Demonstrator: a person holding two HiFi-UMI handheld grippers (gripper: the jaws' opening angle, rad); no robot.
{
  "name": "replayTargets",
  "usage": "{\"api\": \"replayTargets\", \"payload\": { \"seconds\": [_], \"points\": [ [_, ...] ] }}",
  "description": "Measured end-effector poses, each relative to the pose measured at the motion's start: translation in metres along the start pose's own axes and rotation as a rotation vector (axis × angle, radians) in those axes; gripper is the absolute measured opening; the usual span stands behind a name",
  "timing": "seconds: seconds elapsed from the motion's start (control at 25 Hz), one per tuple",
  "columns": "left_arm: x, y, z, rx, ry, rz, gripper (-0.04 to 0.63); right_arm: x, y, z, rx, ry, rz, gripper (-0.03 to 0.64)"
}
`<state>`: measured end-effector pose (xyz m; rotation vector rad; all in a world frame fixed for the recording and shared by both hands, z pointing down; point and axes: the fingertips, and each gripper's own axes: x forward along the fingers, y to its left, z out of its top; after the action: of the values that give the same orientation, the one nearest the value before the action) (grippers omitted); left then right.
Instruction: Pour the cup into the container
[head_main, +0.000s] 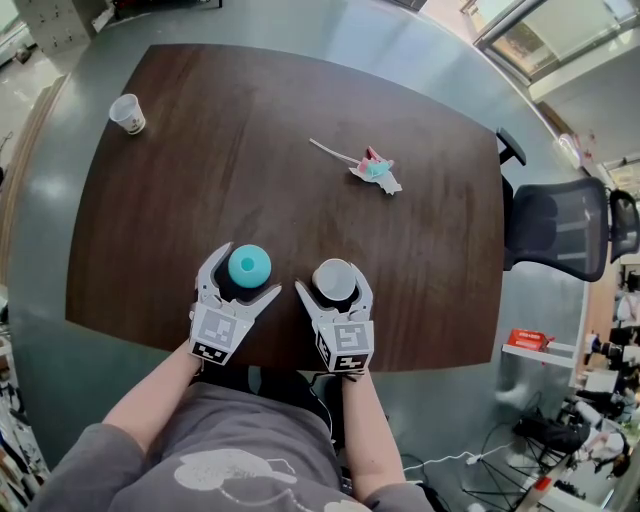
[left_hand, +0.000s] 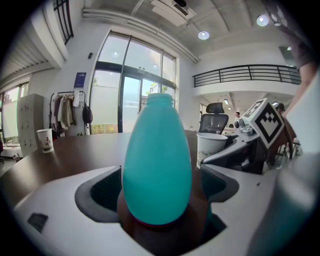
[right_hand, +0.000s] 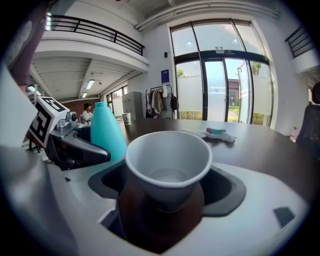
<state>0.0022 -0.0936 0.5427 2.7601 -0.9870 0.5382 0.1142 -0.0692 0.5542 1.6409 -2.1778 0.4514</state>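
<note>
Two open grippers, a bottle in one and a cup in the other

Head view: at the 6 o'clock edge of the dark wooden table (head_main: 250, 150), the left gripper (head_main: 250, 270) brackets a teal plastic bottle (head_main: 249, 264) and the right gripper (head_main: 335, 284) brackets a white paper cup (head_main: 334, 278), the two standing side by side. A second paper cup (head_main: 128, 113) stands far off at 10 o'clock, and a crumpled wrapper (head_main: 375, 170) lies at 1 o'clock. Left gripper view: the jaws stand spread and released, with the teal plastic bottle (left_hand: 157, 165) upright between them, clear of both pads; the white paper cup (left_hand: 210, 147) sits at 3 o'clock. Right gripper view: the jaws gape wide and unclenched, and the white paper cup (right_hand: 169, 165) stands on the table between them, untouched, with the bottle at 9 o'clock.
</note>
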Motion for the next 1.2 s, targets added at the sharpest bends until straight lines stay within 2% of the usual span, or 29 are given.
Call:
{"api": "replayTargets", "payload": {
  "seconds": [0.28,0.52,0.72,0.96,1.2],
  "points": [
    [-0.024,-0.002,-0.006,-0.098,-0.012,0.016,0.479,-0.020,0.007,-0.005,0.019,0.000,0.008,0.423],
    [-0.045,-0.006,0.004,-0.084,-0.037,0.037,0.477,-0.051,0.004,-0.008,0.050,-0.031,-0.008,0.423],
    [-0.064,-0.010,0.018,-0.101,-0.071,0.063,0.477,-0.081,0.004,0.000,0.077,-0.070,0.006,0.423],
    [-0.093,-0.004,0.053,-0.159,-0.183,0.137,0.477,-0.105,0.013,0.045,0.093,-0.206,0.016,0.423],
    [-0.112,-0.007,0.091,-0.155,-0.266,0.128,0.446,-0.125,0.016,0.095,0.114,-0.339,0.047,0.422]
  ]
}}
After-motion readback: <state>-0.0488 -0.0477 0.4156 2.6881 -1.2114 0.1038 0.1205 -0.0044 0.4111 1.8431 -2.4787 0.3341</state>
